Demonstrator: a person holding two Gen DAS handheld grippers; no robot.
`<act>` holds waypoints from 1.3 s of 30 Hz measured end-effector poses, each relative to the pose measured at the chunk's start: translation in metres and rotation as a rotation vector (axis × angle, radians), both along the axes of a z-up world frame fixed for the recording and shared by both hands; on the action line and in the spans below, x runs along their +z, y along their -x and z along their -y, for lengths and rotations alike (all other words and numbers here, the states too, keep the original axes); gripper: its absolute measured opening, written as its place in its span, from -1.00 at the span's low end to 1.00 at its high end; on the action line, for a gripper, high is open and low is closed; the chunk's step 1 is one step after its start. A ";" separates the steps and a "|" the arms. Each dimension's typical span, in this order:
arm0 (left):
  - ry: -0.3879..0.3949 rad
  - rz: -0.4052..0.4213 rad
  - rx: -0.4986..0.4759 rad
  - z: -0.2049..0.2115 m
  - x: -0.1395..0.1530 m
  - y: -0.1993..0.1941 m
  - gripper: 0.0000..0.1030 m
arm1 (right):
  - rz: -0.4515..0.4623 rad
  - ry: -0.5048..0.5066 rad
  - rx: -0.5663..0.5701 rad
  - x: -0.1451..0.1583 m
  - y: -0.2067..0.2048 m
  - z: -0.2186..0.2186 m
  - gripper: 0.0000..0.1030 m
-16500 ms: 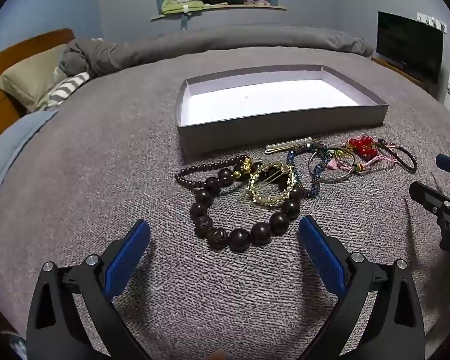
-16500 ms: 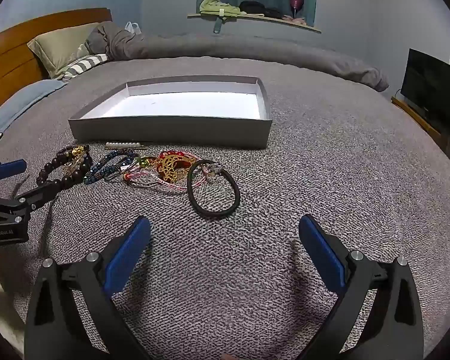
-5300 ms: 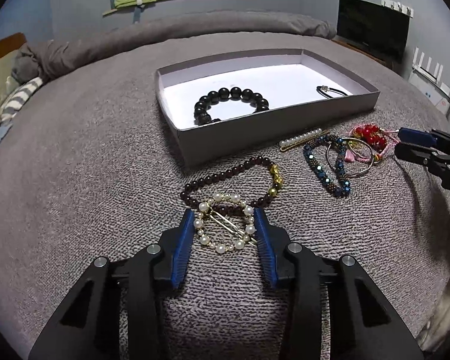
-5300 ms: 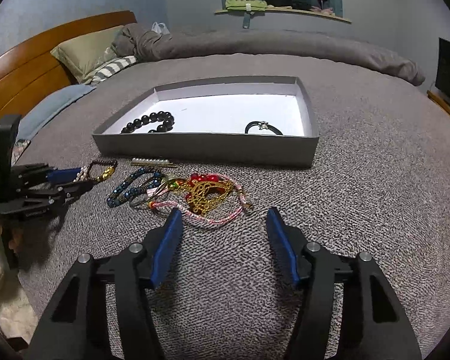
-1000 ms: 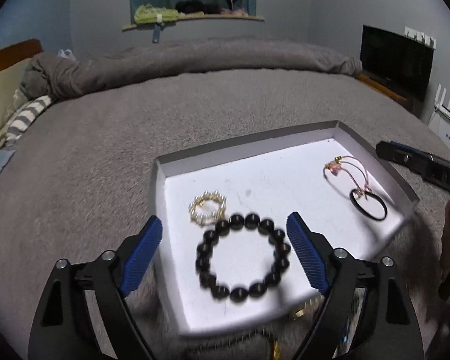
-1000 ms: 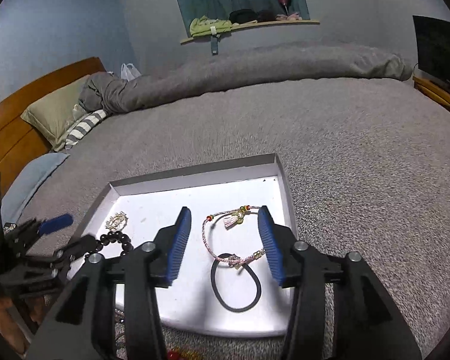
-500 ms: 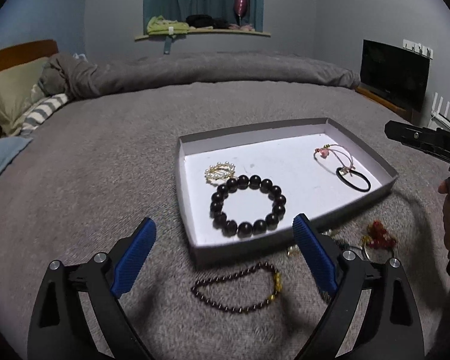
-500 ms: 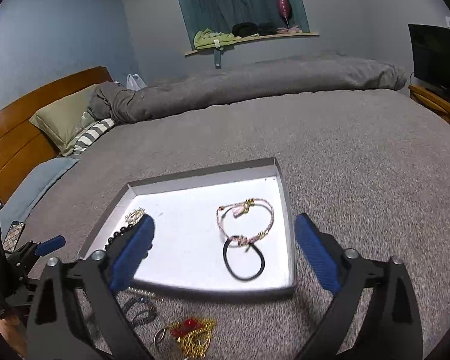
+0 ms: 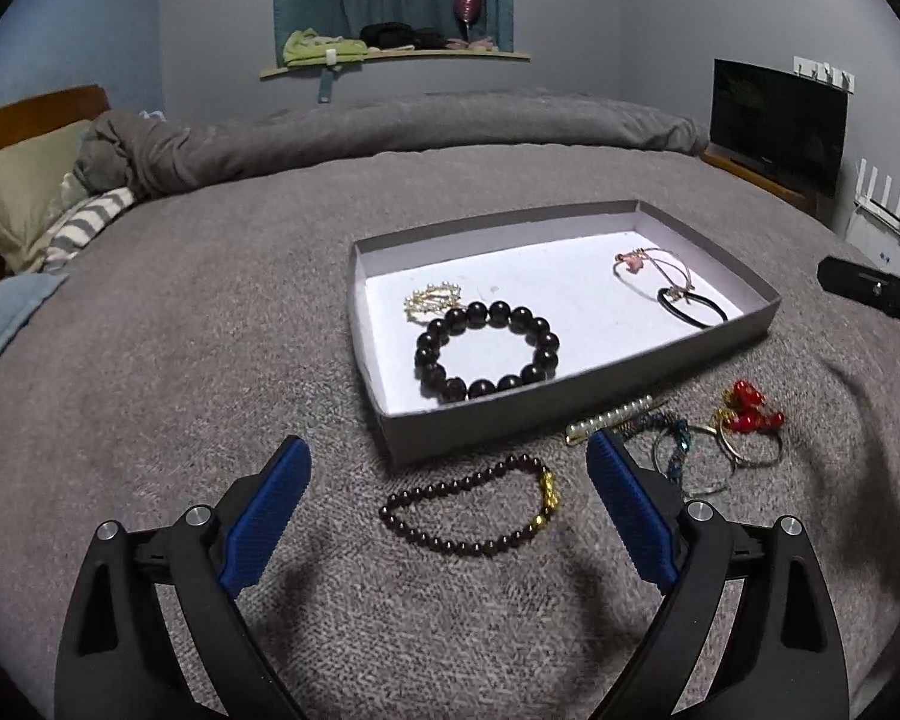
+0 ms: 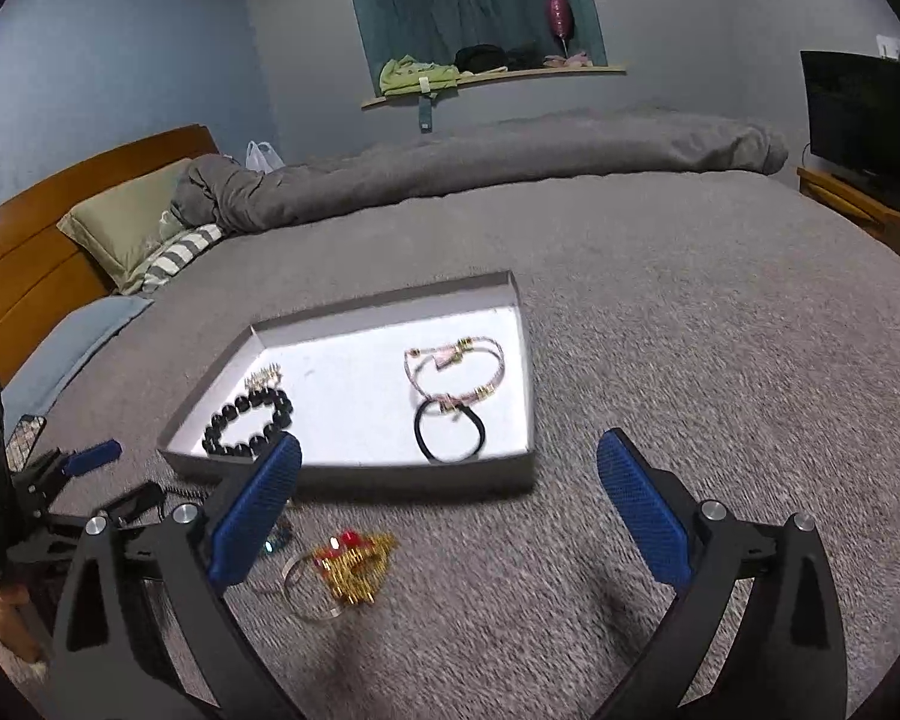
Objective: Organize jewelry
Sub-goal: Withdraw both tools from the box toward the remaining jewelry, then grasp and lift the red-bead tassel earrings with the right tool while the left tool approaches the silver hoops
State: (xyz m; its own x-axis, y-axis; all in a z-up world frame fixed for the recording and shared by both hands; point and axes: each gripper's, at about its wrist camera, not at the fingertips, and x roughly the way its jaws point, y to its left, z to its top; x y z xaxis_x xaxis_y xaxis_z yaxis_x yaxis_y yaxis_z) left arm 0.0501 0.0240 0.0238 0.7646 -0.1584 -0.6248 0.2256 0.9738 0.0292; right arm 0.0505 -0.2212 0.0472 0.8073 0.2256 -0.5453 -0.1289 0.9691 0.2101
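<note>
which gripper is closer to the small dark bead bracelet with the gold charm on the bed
Left. The left gripper hangs open right over the small dark bead bracelet, which lies between its fingers in view. The right gripper is off to the side, nearer the red-and-gold piece.

- The left gripper (image 9: pixel 447 516) points forward and downward, its blue-padded jaws spread wide with nothing pressed between them.
- The right gripper (image 10: pixel 450 510) tilts down likewise; its jaws have just been opening and stand wide, gripping nothing.
- Each gripper shows at the edge of the other's view.
</note>
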 end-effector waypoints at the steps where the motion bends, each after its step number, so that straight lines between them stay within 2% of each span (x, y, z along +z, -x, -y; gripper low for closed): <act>1: 0.002 -0.007 -0.006 -0.001 -0.002 0.002 0.84 | -0.006 0.007 0.003 -0.002 0.001 0.000 0.90; 7: -0.021 -0.040 -0.041 0.003 -0.012 0.004 0.84 | -0.044 0.062 0.038 -0.015 0.009 -0.001 0.90; 11: -0.037 -0.057 -0.077 0.012 -0.018 0.005 0.84 | -0.052 0.065 0.074 -0.019 0.007 -0.006 0.89; 15: -0.051 -0.070 -0.103 0.018 -0.022 0.005 0.84 | -0.077 0.067 0.156 -0.025 0.007 -0.020 0.85; 19: -0.060 -0.070 -0.136 0.025 -0.024 0.007 0.84 | -0.117 0.075 0.229 -0.035 0.006 -0.038 0.25; 24: -0.088 -0.064 -0.154 0.030 -0.026 0.010 0.84 | -0.117 0.130 0.271 -0.041 0.009 -0.058 -0.20; 27: -0.073 -0.069 -0.157 0.029 -0.025 0.010 0.84 | -0.121 0.129 0.261 -0.043 0.006 -0.059 -0.28; 31: -0.076 -0.068 -0.159 0.031 -0.026 0.010 0.84 | -0.135 0.119 0.265 -0.043 0.004 -0.058 -0.79; 34: -0.069 -0.066 -0.162 0.030 -0.025 0.011 0.84 | -0.103 0.112 0.256 -0.035 0.006 -0.054 -0.88; 39: -0.059 -0.072 -0.167 0.028 -0.024 0.011 0.84 | -0.052 0.024 0.238 -0.018 0.010 -0.040 -0.88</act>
State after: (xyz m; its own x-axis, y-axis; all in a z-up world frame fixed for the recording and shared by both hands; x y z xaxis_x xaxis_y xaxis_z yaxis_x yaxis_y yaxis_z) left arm 0.0390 -0.0039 -0.0001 0.6840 -0.2407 -0.6886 0.3871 0.9199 0.0630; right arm 0.0404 -0.1810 0.0295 0.7038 0.3931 -0.5918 -0.3442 0.9173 0.2001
